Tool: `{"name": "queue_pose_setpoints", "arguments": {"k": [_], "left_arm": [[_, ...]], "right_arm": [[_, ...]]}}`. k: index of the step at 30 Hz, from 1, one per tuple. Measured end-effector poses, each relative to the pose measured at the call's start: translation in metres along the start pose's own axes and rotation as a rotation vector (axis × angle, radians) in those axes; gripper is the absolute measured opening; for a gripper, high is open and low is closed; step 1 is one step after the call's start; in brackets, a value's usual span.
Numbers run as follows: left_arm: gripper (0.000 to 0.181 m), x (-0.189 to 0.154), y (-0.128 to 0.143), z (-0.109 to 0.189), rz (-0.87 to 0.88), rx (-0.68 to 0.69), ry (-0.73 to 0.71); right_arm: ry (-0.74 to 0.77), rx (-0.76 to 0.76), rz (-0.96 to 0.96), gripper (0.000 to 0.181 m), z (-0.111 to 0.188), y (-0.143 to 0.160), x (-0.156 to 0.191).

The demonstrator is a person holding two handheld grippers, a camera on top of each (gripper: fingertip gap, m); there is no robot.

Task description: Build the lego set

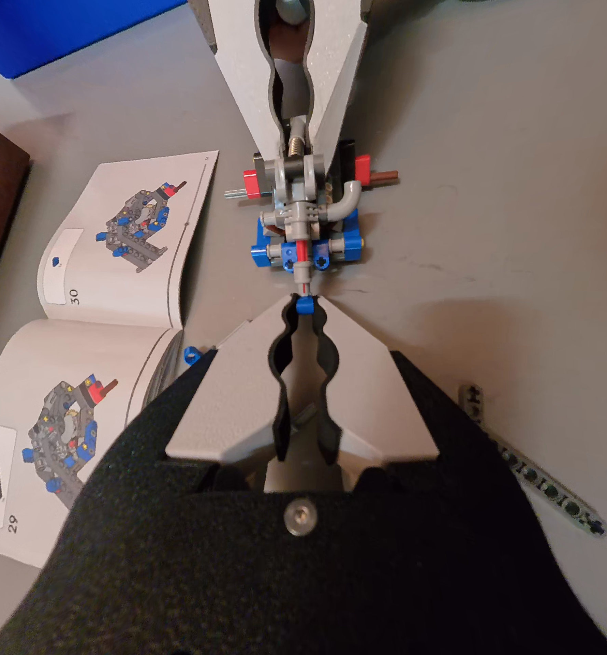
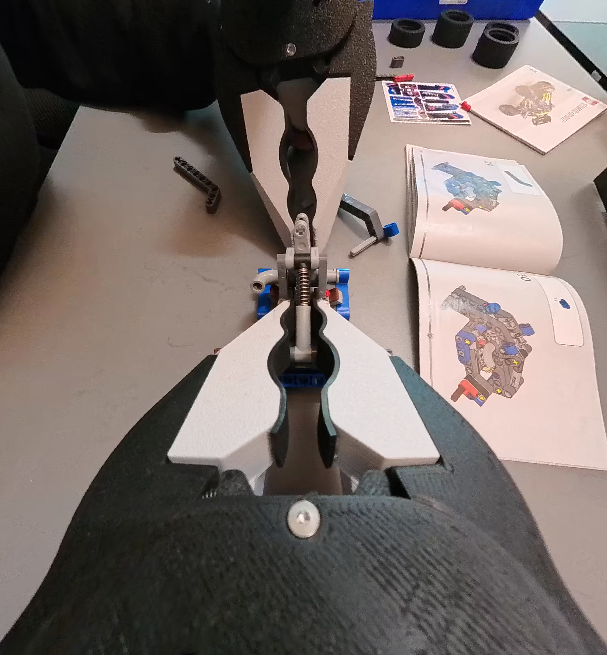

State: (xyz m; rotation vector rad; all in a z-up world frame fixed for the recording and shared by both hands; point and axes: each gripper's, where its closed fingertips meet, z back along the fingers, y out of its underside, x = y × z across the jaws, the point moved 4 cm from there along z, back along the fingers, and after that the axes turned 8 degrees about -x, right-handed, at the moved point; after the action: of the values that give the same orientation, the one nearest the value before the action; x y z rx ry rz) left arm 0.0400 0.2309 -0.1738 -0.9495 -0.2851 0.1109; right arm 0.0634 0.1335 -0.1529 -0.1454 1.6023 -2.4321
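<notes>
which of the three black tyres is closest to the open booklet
The rightmost tyre, the farthest right of the row, near the table edge; the other two sit farther left.

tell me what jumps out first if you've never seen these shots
Two grippers meet nose to nose over a grey, blue and red lego assembly at mid-table. The right gripper clamps its spring shock absorber; the left gripper pinches a small blue connector at its red axle. An open instruction booklet lies alongside.

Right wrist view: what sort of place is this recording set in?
Probably an office or lab worktable used as a hobby build station: a plain grey table, an open instruction booklet, a sticker sheet and loose black tyres.
</notes>
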Motion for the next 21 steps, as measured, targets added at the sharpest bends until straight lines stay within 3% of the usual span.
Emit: {"name": "queue_pose_setpoints", "arguments": {"k": [21], "left_arm": [[0.004,-0.0002,-0.0011,-0.0018,0.022,0.009,0.011]], "right_arm": [[0.004,0.003,0.008,0.006,0.0007,0.0007,-0.0001]]}}
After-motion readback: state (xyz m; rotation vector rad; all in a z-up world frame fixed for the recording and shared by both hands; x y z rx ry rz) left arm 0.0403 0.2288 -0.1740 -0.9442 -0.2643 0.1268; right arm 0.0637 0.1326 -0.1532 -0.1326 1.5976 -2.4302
